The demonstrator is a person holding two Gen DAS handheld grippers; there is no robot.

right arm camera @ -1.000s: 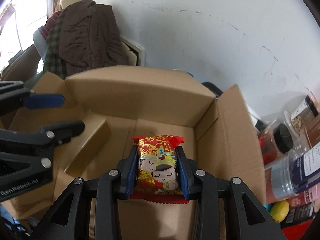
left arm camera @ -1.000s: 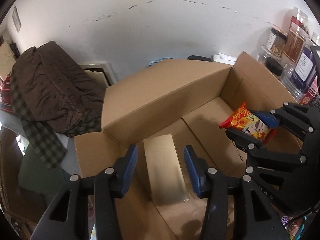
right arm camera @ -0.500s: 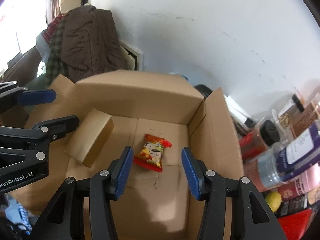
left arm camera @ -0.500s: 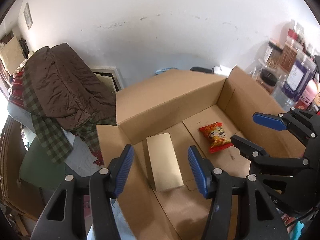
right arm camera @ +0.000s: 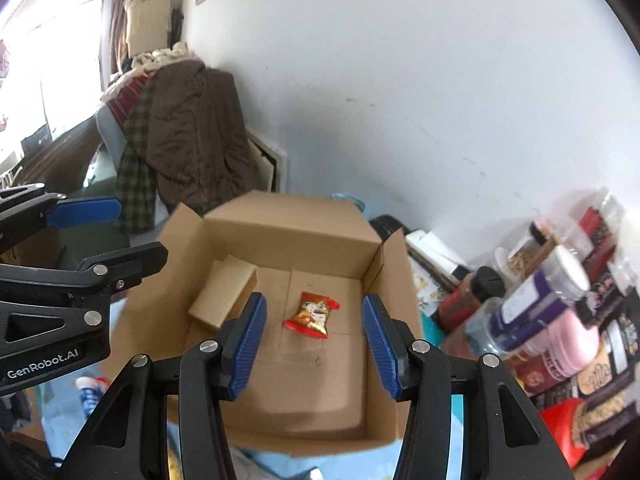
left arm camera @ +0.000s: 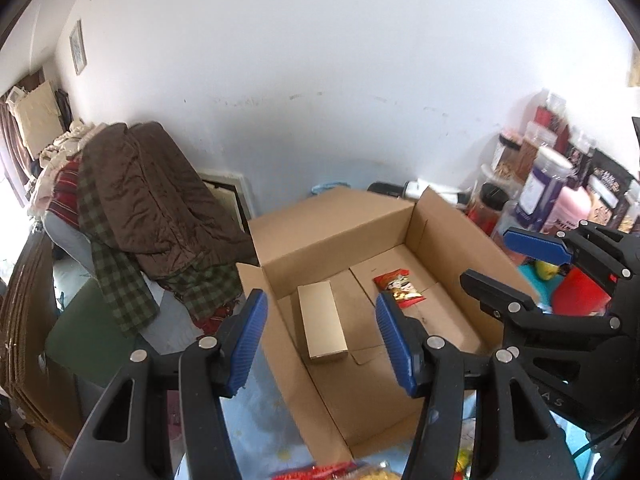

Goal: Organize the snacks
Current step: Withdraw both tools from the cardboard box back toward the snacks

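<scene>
Open cardboard box (right arm camera: pixel 280 240) sits on the tabletop, flaps up, near the white wall. Inside, on the box floor: one red/gold snack packet (right arm camera: pixel 312 315) lying flat, right of centre, touching nothing, and a small plain tan carton (right arm camera: pixel 222 294) lying on its side toward the left wall. The two are well apart.

Left claw (left arm camera: pixel 318 338): blue pads apart, nothing btwn them, above the box's near-left edge. Right claw (right arm camera: pixel 312 346): pads apart, empty, above the box; packet shows in the gap in the right wrist view but lies down on the box floor, pads not touching it. Each claw also shows in the other's cam at frame edge.

Progress, my read: early. Two items in the box, lots of free floor. Left to do: more wrapped snacks at the bottom edge of the left wrist view (left arm camera: pixel 320 472), red/yellow, blurred, can't ID them, outside the box on the near side. Crowd of jars and bottles (right arm camera: pixel 540 312) to the right of the box plus dark pouches; unclear if those count as snacks to sort. Yellow round thing near the red lid on the right, too small to tell.

Both claws free, so next pick looks like the near-side packets. Pile of brown coat (left arm camera: pixel 160 200) and plaid cloth on the left is not part of the job.
</scene>
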